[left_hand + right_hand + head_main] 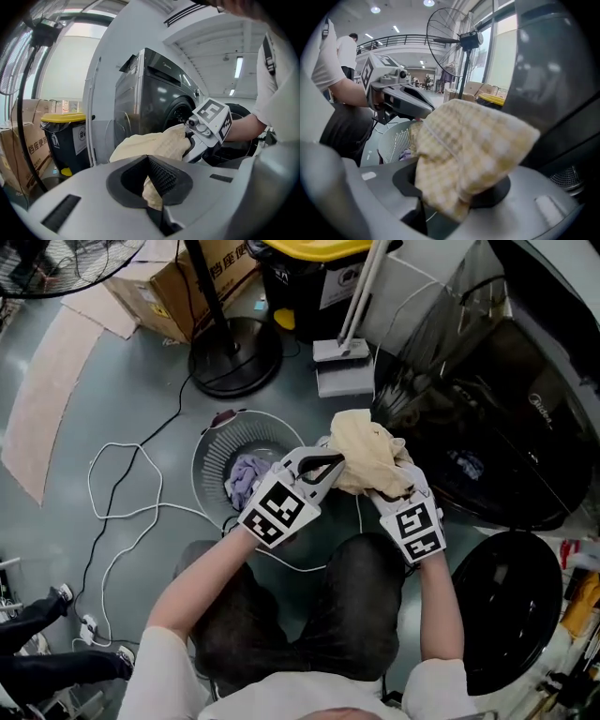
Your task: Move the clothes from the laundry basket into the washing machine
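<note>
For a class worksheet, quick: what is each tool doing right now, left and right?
Left tool: closed, pinching a fold of the yellow checked cloth.
Right tool: closed on the same cloth.

**Grey floor, clutter along the far edge**

A looping white cable point(131, 514) lies on the grey floor point(122, 362) at 9 o'clock. A fan base point(234, 352) and cardboard box point(178, 287) sit at 11, a yellow-lidded bin point(300, 287) at 12. Strip lights point(238, 67) glow overhead.
</note>
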